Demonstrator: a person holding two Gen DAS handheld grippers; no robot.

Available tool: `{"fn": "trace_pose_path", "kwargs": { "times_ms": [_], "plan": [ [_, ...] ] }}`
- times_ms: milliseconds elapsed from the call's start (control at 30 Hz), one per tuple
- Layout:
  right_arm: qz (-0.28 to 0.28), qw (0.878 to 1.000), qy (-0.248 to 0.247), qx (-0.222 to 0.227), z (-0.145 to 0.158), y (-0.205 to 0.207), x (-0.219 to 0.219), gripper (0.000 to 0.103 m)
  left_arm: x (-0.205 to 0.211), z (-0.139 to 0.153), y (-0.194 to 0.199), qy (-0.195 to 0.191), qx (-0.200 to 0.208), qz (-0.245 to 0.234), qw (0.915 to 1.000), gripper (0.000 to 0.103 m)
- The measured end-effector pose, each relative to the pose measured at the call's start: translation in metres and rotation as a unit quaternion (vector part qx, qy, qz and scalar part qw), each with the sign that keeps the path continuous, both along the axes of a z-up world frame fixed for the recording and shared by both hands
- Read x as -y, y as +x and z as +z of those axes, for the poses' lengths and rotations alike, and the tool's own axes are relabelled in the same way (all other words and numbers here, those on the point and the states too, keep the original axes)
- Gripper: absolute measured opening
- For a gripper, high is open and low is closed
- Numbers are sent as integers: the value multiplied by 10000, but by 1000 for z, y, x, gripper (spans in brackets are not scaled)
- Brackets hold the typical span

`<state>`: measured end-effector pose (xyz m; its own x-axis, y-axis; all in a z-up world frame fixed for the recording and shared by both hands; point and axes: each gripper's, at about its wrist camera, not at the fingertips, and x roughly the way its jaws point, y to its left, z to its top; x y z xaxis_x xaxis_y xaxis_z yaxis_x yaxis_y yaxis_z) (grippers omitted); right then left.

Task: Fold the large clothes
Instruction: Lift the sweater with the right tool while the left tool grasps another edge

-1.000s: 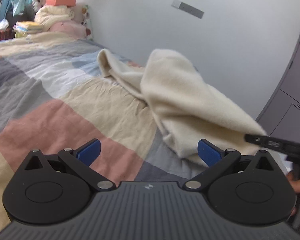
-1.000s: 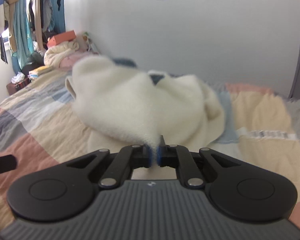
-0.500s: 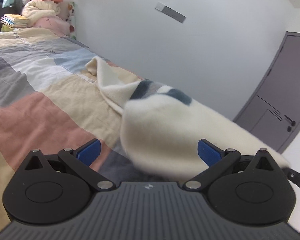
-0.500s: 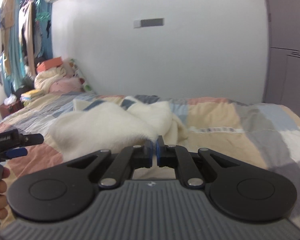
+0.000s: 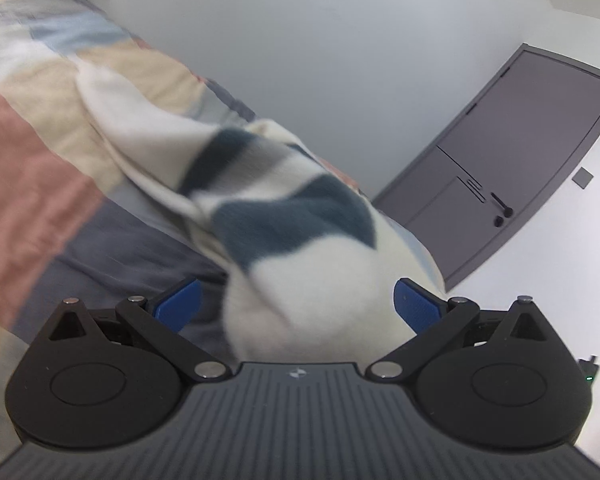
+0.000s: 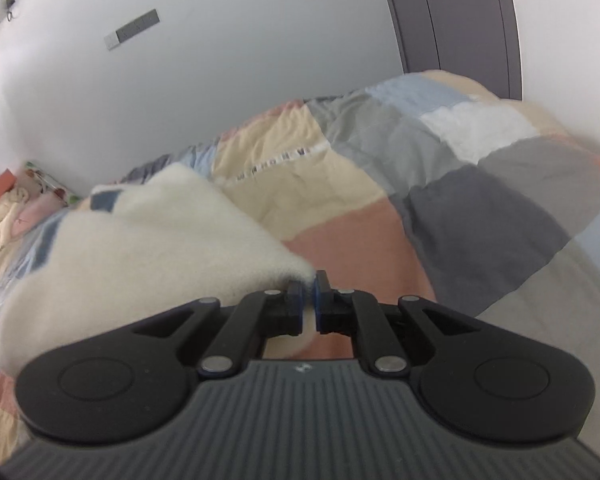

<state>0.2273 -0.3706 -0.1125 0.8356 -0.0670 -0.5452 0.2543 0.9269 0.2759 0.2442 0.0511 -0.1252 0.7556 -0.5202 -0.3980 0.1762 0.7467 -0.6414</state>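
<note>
The right claw (image 6: 309, 298) is pinched tight on an edge of the cream sweater (image 6: 140, 248), its 2 blue pads pressed together with a thin bit of fleecy fabric caught between them. From that grip the sweater spreads away to the left in the right wrist view, draped over the patchwork bedspread (image 6: 440, 184), and a small blue patch shows at its far end. The picture is soft with blur.

The left claw (image 5: 296, 306) stands wide, its blue pads (image 5: 414, 306) well apart. A bulging fold of the same sweater (image 5: 312, 288) sits between the pads, cream with dark blue and grey blocks across it; the fabric does not fill the gap on the left side, and whether it brushes the right pad I cannot tell. Behind the bulge the sweater trails back across the bedspread (image 5: 32, 184) toward the white wall (image 5: 340, 40). A grey door (image 5: 520, 152) with a dark handle stands to the right in the left wrist view, and pillows (image 6: 16, 208) are heaped at the far left end of the bed in the right wrist view
</note>
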Motion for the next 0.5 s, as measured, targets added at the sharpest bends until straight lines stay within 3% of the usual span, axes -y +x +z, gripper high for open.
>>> {"fn": "trace_pose_path", "kwargs": {
  "times_ms": [67,167,233,267,333,367,433,500],
  "plan": [
    [-7,9998,-185,-41,-7,7,-8,10,5,-7,5,-121,-18,-26,9999,97],
    [-32,10000,-5,-81,-20,9,-6,10,7,-22,16,-312,-212,-63,9993,80],
    [-25,9999,100,-117,-25,4,-5,12,11,-24,19,-295,-200,-124,9993,50],
    [-11,9998,114,-148,-26,4,-5,13,13,-22,19,-219,-190,-144,9995,42],
    [40,9997,146,-179,-24,-3,-6,27,14,-13,19,-160,-84,-182,9997,18],
    [77,9997,205,-146,-22,-6,-6,32,13,-5,18,-188,53,-188,9996,16],
    [156,9995,268,-25,-17,-16,-7,54,7,15,6,-324,452,-210,9982,12],
    [299,9993,204,131,-11,-28,-12,62,-1,35,-7,-480,783,-274,9954,8]
  ]
}}
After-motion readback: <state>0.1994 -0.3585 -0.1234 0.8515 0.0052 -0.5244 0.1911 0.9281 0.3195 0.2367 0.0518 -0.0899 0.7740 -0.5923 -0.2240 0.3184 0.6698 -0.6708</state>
